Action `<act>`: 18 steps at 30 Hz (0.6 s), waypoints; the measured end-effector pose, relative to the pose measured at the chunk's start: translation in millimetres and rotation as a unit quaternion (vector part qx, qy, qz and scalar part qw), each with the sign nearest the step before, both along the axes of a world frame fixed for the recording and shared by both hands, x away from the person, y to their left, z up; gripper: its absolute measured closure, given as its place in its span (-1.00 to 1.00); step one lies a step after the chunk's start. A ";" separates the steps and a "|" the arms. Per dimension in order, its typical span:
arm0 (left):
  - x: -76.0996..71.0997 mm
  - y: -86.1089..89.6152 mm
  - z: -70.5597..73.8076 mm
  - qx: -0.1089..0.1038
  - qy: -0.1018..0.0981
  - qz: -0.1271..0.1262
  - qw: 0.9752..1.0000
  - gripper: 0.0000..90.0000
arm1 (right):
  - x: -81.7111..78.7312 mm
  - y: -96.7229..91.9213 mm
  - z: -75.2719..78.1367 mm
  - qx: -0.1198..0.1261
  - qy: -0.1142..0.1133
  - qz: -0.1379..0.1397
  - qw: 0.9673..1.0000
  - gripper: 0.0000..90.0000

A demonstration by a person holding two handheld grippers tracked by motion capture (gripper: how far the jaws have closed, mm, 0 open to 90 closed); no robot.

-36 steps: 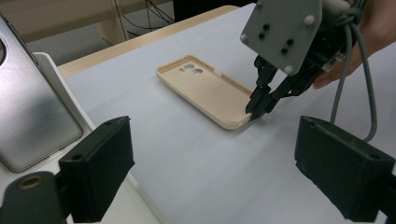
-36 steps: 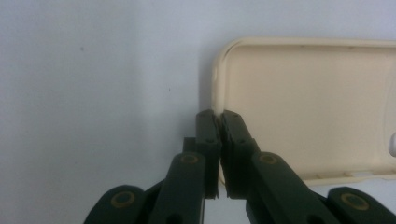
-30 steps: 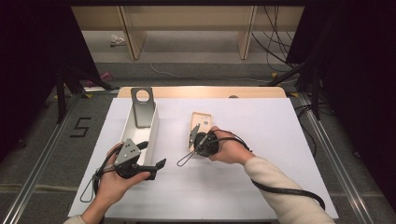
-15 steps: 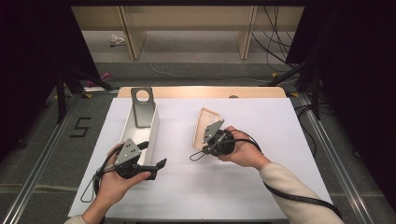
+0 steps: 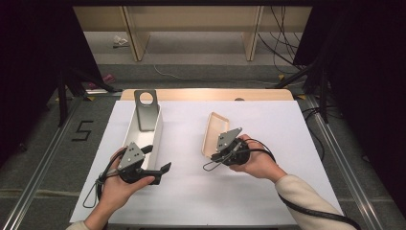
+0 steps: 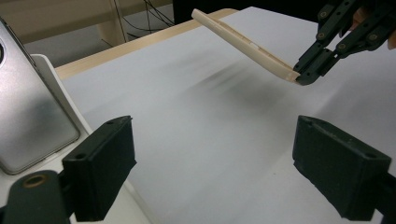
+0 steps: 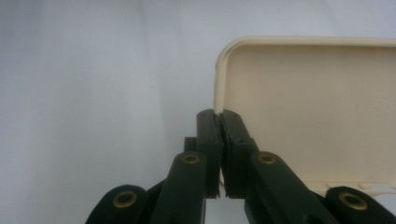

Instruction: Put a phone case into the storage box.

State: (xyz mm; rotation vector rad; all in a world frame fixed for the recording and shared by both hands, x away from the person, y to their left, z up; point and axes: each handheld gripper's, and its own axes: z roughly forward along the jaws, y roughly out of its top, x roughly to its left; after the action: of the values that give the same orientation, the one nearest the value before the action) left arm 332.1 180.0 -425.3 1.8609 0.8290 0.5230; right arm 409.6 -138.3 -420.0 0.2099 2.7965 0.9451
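Right gripper [image 5: 216, 152] fingers pinch the cream phone case's [image 5: 213, 132] edge, tilting it off the counter [image 5: 287, 143]. Left gripper [image 5: 160, 167] fingers spread, empty, beside the phone [image 5: 146, 111] in its white box [image 5: 131, 136]. Carrying step; next, line case up with phone.

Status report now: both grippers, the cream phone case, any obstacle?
Right gripper shut on the cream plastic phone case, case lifted and tilted. Left gripper open, nothing held, beside the white box. Nothing in the way.

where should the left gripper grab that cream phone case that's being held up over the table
Probably the free far short edge of the phone case, from its open side. The right gripper pinches the near corner, and the thin raised rim suits the open left gripper.
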 end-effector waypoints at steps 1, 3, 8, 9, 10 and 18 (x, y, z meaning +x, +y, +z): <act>0.0 0.0 0.0 0.000 0.000 0.000 1.000 -0.72 | -1.7 -0.8 -0.1 0.000 0.002 -0.001 1.000 0.95; 0.1 0.0 -0.2 -0.002 0.001 0.001 1.000 -0.72 | -3.9 -2.7 -0.4 0.003 0.001 0.002 1.000 0.95; 0.8 -0.6 0.0 -0.005 0.005 0.002 1.000 -0.71 | -11.4 -8.2 0.4 0.007 0.001 0.005 1.000 0.95; 1.0 -1.0 0.4 -0.005 0.007 0.002 1.000 -0.71 | -13.3 -9.1 0.7 0.007 0.000 0.004 1.000 0.95; 1.5 -1.4 1.3 -0.004 0.006 0.002 1.000 -0.70 | -14.6 -10.0 1.1 0.007 -0.002 0.005 1.000 0.96; 4.0 -4.0 11.0 -0.010 0.003 0.008 1.000 -0.70 | -26.6 -12.7 0.4 0.009 -0.005 0.010 1.000 0.96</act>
State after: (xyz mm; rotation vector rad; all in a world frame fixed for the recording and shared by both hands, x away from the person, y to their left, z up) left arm 336.1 176.0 -414.3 1.8400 0.8520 0.5181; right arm 383.0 -151.1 -419.6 0.1790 2.7881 0.9730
